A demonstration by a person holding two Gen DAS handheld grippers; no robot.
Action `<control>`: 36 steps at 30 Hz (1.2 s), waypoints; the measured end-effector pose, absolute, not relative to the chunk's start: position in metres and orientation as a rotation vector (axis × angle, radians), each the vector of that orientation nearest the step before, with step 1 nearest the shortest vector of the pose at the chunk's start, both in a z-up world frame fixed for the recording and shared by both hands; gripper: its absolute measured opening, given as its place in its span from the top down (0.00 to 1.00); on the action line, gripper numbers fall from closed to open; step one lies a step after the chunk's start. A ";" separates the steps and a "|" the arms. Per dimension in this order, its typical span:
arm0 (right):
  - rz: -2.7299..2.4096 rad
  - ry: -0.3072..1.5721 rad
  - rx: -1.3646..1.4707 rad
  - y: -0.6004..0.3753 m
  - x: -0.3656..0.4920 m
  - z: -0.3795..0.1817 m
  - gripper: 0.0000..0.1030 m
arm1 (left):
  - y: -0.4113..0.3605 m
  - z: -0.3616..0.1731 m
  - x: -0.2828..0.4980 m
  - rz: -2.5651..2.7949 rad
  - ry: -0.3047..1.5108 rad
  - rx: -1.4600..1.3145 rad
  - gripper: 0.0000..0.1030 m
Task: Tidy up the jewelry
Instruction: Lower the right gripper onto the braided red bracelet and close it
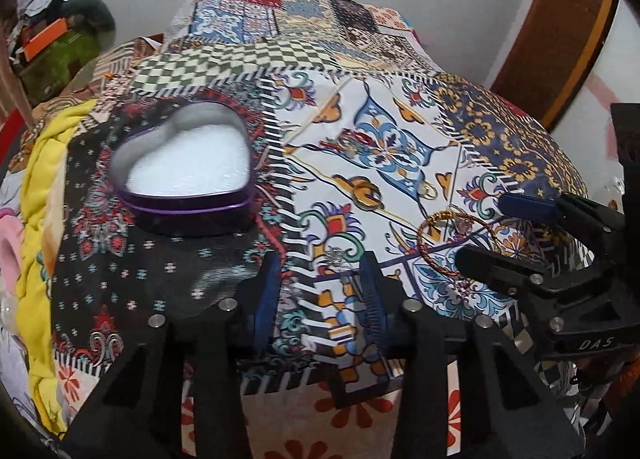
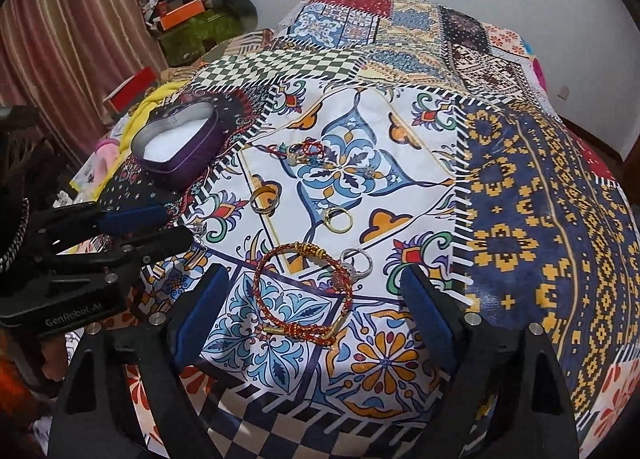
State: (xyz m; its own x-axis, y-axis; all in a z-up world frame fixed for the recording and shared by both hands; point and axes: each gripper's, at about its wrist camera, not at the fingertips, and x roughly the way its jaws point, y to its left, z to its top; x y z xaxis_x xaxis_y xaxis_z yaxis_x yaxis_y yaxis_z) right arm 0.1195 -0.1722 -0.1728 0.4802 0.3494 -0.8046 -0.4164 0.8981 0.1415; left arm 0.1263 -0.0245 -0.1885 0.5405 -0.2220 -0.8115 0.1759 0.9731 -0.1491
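Note:
A purple heart-shaped tin with white lining sits open on the patchwork cloth; the right wrist view shows this tin at the left. My left gripper is open, low over the cloth, with a small silver piece lying just ahead between its fingertips. My right gripper is wide open, its fingers standing either side of a red-and-gold cord bracelet. A silver ring touches that bracelet. Farther off lie a gold ring, a gold band and a red beaded piece.
The cloth covers a raised surface that drops off at the near edge. Yellow and pink fabric is bunched left of the tin. A pile of boxes and clothes sits at the back left by a curtain. A wooden door frame stands right.

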 end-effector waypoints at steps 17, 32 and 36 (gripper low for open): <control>0.490 1.011 -0.107 -0.166 0.119 -0.190 0.50 | -0.027 -0.200 0.138 -0.264 0.978 -0.079 0.81; 0.472 1.026 0.009 -0.190 0.116 -0.174 0.91 | -0.028 -0.191 0.129 -0.269 0.968 -0.096 0.92; 0.476 0.998 0.001 -0.189 0.112 -0.167 0.92 | -0.025 -0.183 0.123 -0.261 0.946 -0.106 0.92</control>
State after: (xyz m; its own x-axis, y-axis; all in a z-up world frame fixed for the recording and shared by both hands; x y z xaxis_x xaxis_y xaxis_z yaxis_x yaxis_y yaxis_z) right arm 0.1123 -0.1892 -0.1674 0.4484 0.3857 -0.8063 -0.3844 0.8976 0.2156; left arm 0.1234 -0.0247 -0.1832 0.5561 -0.2666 -0.7872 0.1741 0.9635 -0.2033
